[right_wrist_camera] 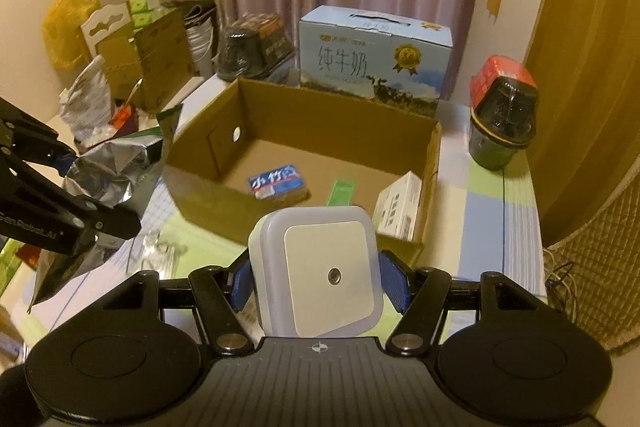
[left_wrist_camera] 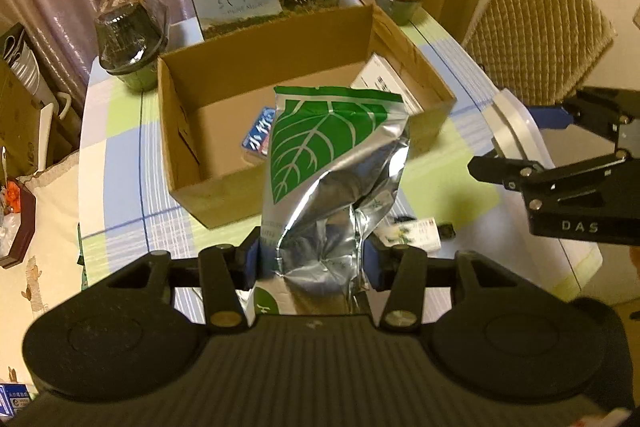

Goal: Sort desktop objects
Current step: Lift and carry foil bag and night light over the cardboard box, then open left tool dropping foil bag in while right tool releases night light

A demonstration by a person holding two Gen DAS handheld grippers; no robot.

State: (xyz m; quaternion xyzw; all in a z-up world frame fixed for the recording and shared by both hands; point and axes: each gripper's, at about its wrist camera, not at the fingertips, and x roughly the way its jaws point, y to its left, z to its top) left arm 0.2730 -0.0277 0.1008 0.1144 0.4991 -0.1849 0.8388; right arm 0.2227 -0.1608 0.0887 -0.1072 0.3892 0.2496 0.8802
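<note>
Lettering "纯牛奶" marks the milk carton [right_wrist_camera: 376, 59] behind the cardboard box [right_wrist_camera: 224, 195].

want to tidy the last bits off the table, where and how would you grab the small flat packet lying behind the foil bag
The small flat packet lies flat on the tablecloth, partly hidden behind the foil bag. Being thin, it is probably best pinched across its short width from above, jaws straddling the long edges. The left gripper already holds the bag, so come in from the right side.

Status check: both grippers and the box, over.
Left gripper shut on foil pouch. Right gripper shut on white night light. Cardboard box ahead, open, nothing blocking.
</note>
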